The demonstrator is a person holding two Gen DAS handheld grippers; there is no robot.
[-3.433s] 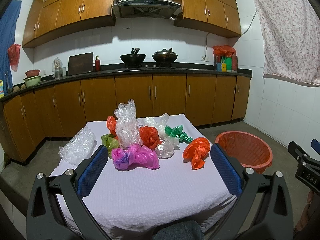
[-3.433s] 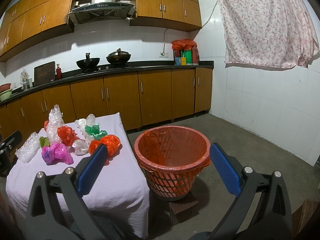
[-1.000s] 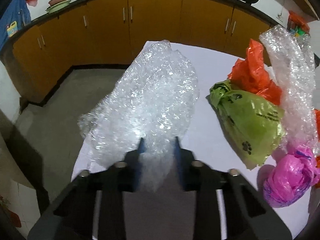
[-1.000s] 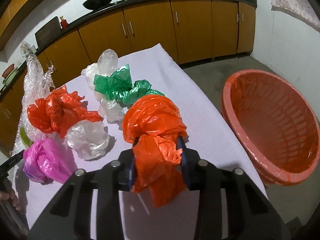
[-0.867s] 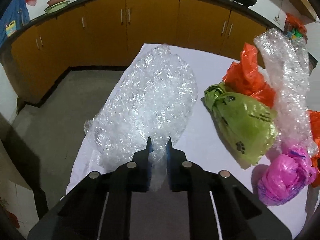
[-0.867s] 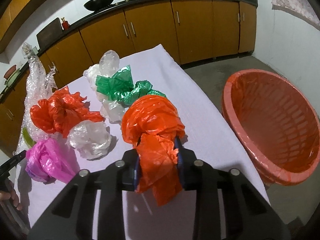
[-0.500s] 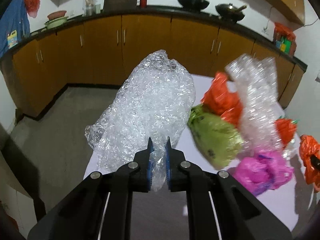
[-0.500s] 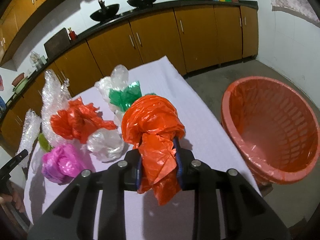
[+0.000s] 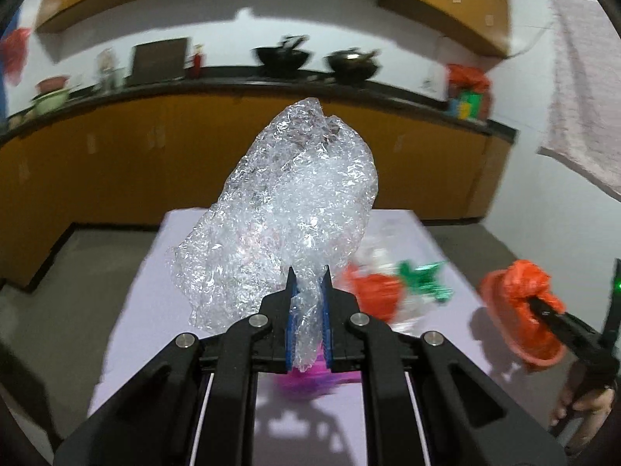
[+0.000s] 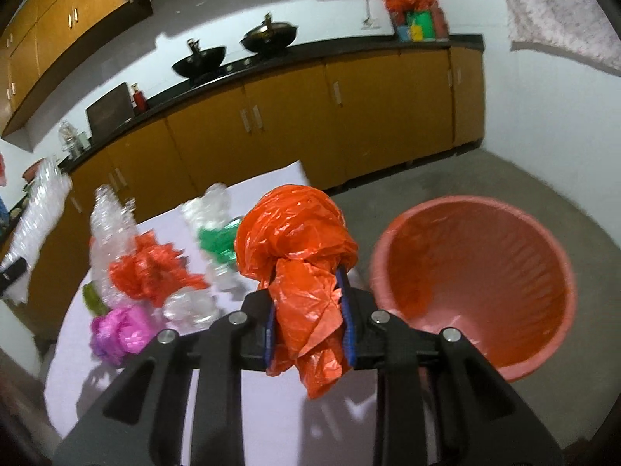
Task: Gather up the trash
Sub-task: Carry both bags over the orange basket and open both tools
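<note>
My left gripper (image 9: pixel 308 277) is shut on a big crumpled sheet of clear bubble wrap (image 9: pixel 287 213), held up above the white-clothed table (image 9: pixel 147 310). My right gripper (image 10: pixel 308 279) is shut on a knotted orange plastic bag (image 10: pixel 295 233), lifted off the table just left of the orange basket (image 10: pixel 477 283). In the left wrist view the right gripper with the orange bag (image 9: pixel 520 287) shows at the right edge, a hand (image 9: pixel 582 407) below it. The lifted bubble wrap (image 10: pixel 39 209) appears at the far left of the right wrist view.
On the table lie another orange bag (image 10: pixel 151 272), a pink bag (image 10: pixel 120 332), a green bag (image 10: pixel 215 242), a clear bag (image 10: pixel 186 308) and an upright bubble wrap roll (image 10: pixel 110 225). Wooden cabinets (image 10: pixel 310 116) and a dark counter with woks line the back wall.
Both grippers closed on their trash and rose from the table: the left lifted the bubble wrap and swung right, the right raised the orange bag toward the basket.
</note>
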